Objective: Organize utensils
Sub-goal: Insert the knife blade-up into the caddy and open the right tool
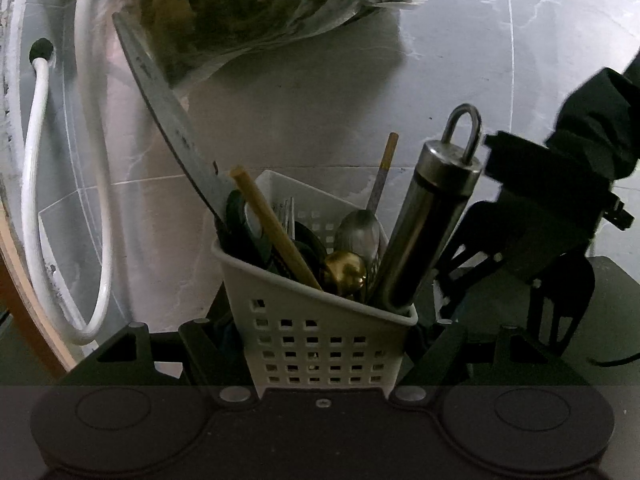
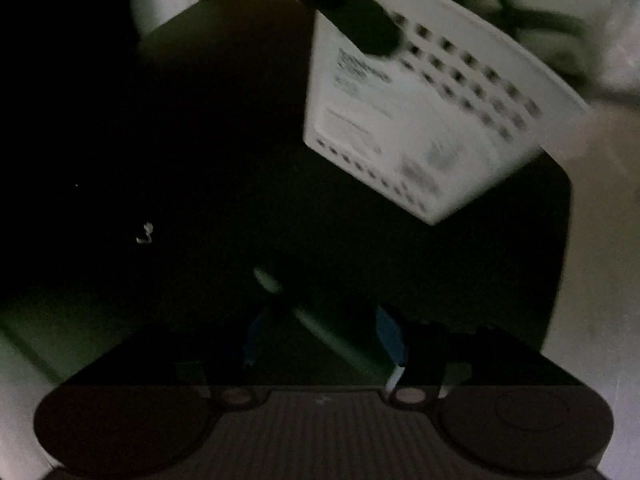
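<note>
My left gripper (image 1: 320, 344) is shut on a white perforated utensil basket (image 1: 320, 340) and holds it tilted above the floor. In the basket stand a steel cylinder handle with a loop (image 1: 424, 224), a wide knife blade (image 1: 168, 108), a wooden chopstick (image 1: 276, 228), a spoon (image 1: 358, 232), a brass knob (image 1: 344, 272) and a thin stick (image 1: 384, 168). The right gripper (image 1: 560, 312) hangs beside the basket on the right. In the right wrist view the basket (image 2: 420, 120) floats blurred above a dark mat (image 2: 200, 160); my right gripper (image 2: 324, 344) holds nothing that I can make out.
A clear plastic bag of dark stuff (image 1: 260, 4) lies on the grey marble floor (image 1: 460, 60) behind. A white hose (image 1: 36, 152) loops at the left beside a wooden edge (image 1: 24, 300). A black mat (image 1: 616, 280) lies at the right.
</note>
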A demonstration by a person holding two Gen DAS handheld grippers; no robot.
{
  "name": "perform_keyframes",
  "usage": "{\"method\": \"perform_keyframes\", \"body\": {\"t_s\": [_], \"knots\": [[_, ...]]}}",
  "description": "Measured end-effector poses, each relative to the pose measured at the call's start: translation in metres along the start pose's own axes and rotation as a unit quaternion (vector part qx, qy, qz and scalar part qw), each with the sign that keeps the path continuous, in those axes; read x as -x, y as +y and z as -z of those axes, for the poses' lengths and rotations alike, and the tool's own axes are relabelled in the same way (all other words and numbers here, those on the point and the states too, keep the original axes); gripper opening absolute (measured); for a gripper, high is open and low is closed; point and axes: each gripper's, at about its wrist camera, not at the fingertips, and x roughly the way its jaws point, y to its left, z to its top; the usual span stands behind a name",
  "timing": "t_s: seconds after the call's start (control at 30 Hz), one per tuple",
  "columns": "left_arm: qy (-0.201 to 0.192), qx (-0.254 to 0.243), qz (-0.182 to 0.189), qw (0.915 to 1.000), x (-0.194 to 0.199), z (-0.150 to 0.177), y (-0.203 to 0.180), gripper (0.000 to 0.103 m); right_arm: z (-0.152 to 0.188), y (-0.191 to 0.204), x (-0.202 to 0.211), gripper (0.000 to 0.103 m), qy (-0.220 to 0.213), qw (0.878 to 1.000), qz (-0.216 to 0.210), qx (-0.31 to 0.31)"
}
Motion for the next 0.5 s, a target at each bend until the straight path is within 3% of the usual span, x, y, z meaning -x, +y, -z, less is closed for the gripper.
{"method": "perform_keyframes", "body": {"t_s": [0.1, 0.27, 0.37, 0.43, 0.5], "knots": [[0.0, -0.002, 0.0, 1.0, 0.001, 0.0, 0.0, 0.077, -0.002, -0.005, -0.002, 0.054, -0.007, 0.999, -0.038, -0.031], [-0.002, -0.001, 0.004, 1.0, 0.001, 0.001, 0.002, 0.077, 0.012, 0.009, 0.007, 0.024, -0.024, 0.995, -0.015, -0.096], [-0.002, -0.002, 0.007, 1.0, -0.001, 0.0, 0.004, 0.077, 0.021, 0.017, 0.01, 0.02, -0.031, 0.987, 0.001, -0.16], [-0.003, -0.003, 0.009, 1.0, -0.001, 0.0, 0.005, 0.077, 0.026, 0.016, 0.012, 0.021, -0.041, 0.969, 0.018, -0.243], [-0.004, -0.003, 0.009, 0.9999, -0.002, 0.0, 0.006, 0.077, 0.031, 0.02, 0.014, 0.027, -0.036, 0.958, 0.046, -0.281]]}}
